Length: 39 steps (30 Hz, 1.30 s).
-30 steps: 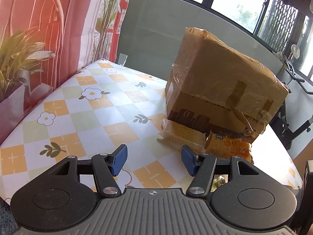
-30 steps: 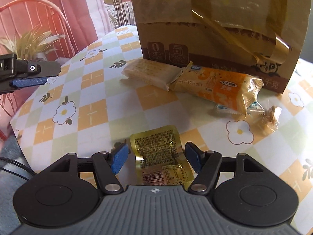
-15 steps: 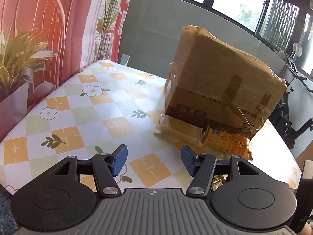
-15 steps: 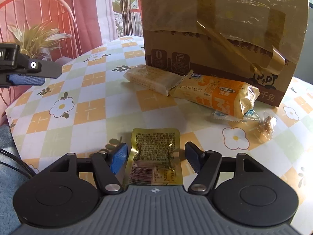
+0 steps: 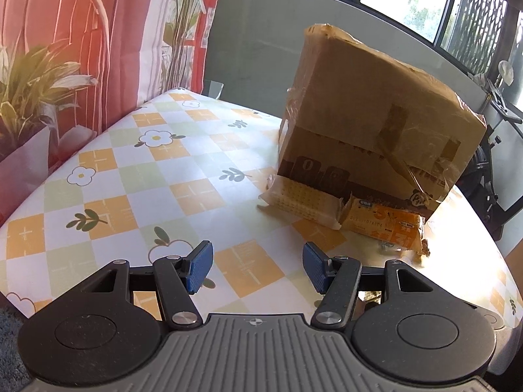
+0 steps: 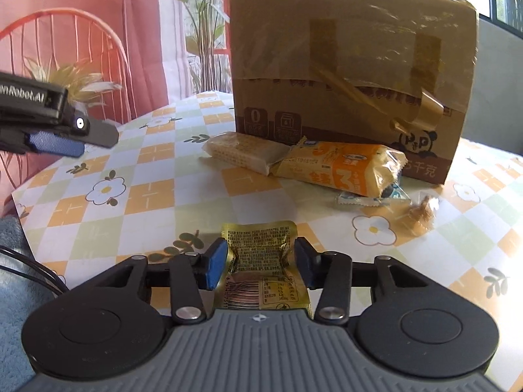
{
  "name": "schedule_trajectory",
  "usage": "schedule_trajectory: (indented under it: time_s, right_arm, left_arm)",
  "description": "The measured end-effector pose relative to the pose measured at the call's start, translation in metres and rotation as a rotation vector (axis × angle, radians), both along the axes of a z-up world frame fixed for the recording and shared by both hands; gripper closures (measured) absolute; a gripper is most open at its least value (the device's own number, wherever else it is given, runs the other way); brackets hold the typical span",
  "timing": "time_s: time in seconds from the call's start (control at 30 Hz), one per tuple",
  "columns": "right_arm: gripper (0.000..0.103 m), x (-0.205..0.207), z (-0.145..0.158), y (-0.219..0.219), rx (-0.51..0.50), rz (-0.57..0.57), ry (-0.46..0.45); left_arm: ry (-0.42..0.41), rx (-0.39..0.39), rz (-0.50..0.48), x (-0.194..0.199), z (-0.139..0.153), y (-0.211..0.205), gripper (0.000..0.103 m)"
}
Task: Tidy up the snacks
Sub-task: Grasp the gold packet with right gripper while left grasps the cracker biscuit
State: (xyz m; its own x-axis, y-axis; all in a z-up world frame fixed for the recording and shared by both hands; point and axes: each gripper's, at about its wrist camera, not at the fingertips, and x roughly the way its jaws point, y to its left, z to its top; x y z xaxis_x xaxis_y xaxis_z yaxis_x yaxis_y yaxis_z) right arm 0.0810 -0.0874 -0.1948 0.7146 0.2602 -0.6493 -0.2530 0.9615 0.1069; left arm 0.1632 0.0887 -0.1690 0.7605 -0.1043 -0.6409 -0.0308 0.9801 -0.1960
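Note:
My right gripper (image 6: 260,266) is closed on a gold foil snack packet (image 6: 260,254); both pads press its sides and the foil buckles between them, low over the table. A pale cracker pack (image 6: 242,152) (image 5: 302,199) and an orange biscuit pack (image 6: 340,170) (image 5: 382,227) lie against the front of a taped cardboard box (image 6: 353,65) (image 5: 376,124). A small blue-white candy (image 6: 372,197) and a clear-wrapped brown sweet (image 6: 421,217) lie right of them. My left gripper (image 5: 258,266) is open and empty above the checkered tablecloth; it also shows at the left of the right wrist view (image 6: 55,140).
The table (image 5: 130,179) has a flowered orange-and-green checkered cloth. A potted plant (image 5: 29,98) and a red curtain stand beyond its left edge. A grey wall and windows are behind the box. A blue cloth (image 6: 13,281) lies at the near left edge.
My right gripper's jaws have closed in on the gold packet, which now buckles between the pads. Both grippers have pulled back and lowered slightly; the left stays open.

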Motion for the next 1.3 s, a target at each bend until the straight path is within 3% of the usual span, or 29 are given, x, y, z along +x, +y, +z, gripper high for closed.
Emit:
schedule_trajectory:
  time_s: [0.17, 0.27, 0.47, 0.6, 0.7, 0.9, 0.97, 1.07, 1.17, 1.27, 1.3]
  right_arm:
    - [0.056, 0.007, 0.01, -0.032, 0.069, -0.075, -0.03]
    - [0.056, 0.014, 0.015, -0.053, 0.056, -0.113, -0.027]
    - [0.056, 0.022, 0.015, -0.084, 0.049, -0.181, -0.009]
    - [0.056, 0.012, 0.006, -0.086, 0.085, -0.195, 0.003]
    - [0.056, 0.007, 0.009, -0.085, 0.098, -0.177, -0.029]
    - [0.056, 0.012, 0.006, -0.093, 0.144, -0.2, 0.007]
    - [0.056, 0.013, 0.006, -0.096, 0.157, -0.204, 0.014]
    - [0.056, 0.013, 0.006, -0.094, 0.158, -0.191, 0.015]
    - [0.055, 0.01, 0.006, -0.091, 0.147, -0.18, 0.006]
    - [0.055, 0.009, 0.006, -0.091, 0.147, -0.173, 0.001]
    - [0.055, 0.01, 0.006, -0.091, 0.148, -0.171, 0.002]
  left_arm:
    - [-0.001, 0.029, -0.047, 0.009, -0.001, -0.013, 0.04]
    - [-0.003, 0.038, -0.059, 0.021, 0.002, -0.017, 0.04]
    - [0.01, 0.03, -0.076, 0.069, 0.004, -0.027, 0.04]
    - [0.071, 0.006, -0.047, 0.105, -0.005, -0.035, 0.04]
    - [0.101, 0.036, -0.075, 0.133, -0.012, -0.048, 0.04]
    - [0.15, 0.004, 0.054, 0.166, -0.028, -0.059, 0.038]
    - [0.149, 0.049, 0.08, 0.17, -0.03, -0.068, 0.032]
    - [0.142, 0.107, 0.108, 0.177, -0.034, -0.08, 0.032]
    - [0.169, 0.116, 0.154, 0.182, -0.039, -0.083, 0.026]
    - [0.188, 0.139, 0.137, 0.182, -0.041, -0.086, 0.023]
    - [0.189, 0.154, 0.127, 0.18, -0.041, -0.086, 0.017]
